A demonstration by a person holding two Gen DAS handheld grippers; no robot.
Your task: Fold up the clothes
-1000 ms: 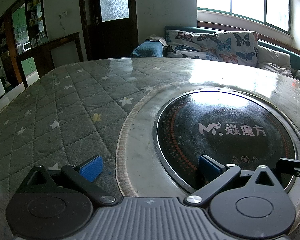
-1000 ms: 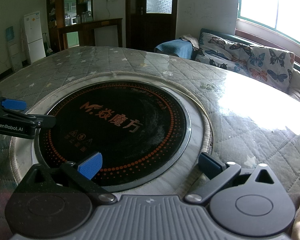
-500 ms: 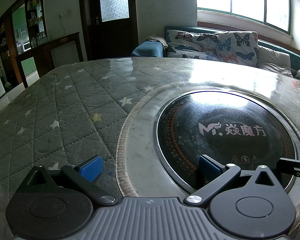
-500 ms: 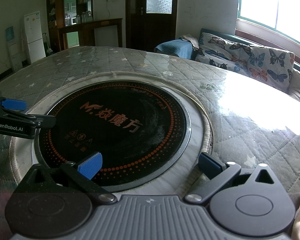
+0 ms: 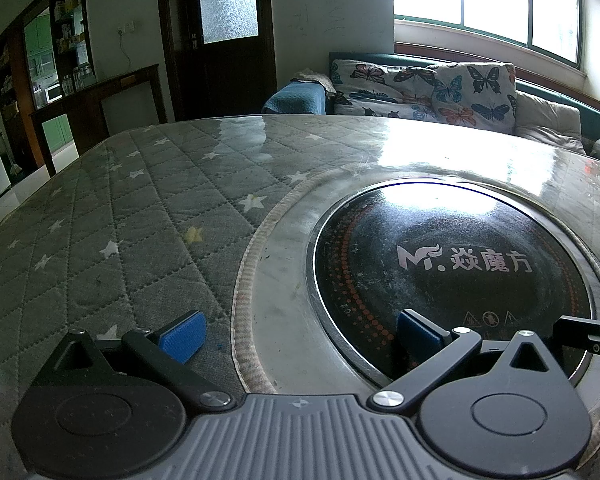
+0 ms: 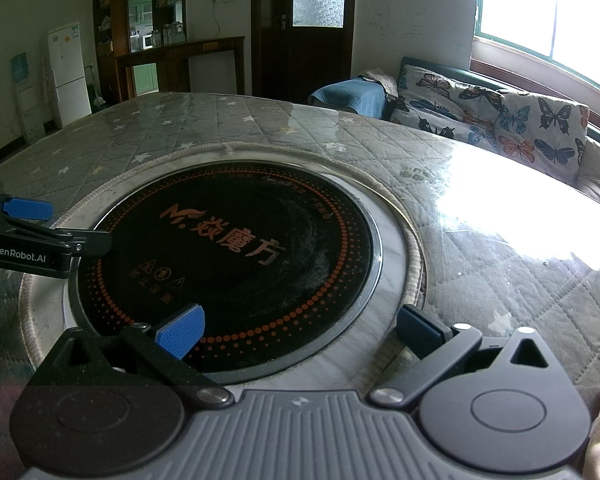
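Both tools, left tool and right tool, gape empty over the round table.

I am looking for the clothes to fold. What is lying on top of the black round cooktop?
Nothing lies on the cooktop: only its printed logo and orange dots show. Its near edge is hidden behind the right tool, which is open and empty. No clothes appear in either view.

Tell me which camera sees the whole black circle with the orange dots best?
The right wrist view: the black cooktop circle lies nearly whole in the middle. In the left wrist view the cooktop sits off to the right, glare washes its far edge, and tongs cover its near edge.
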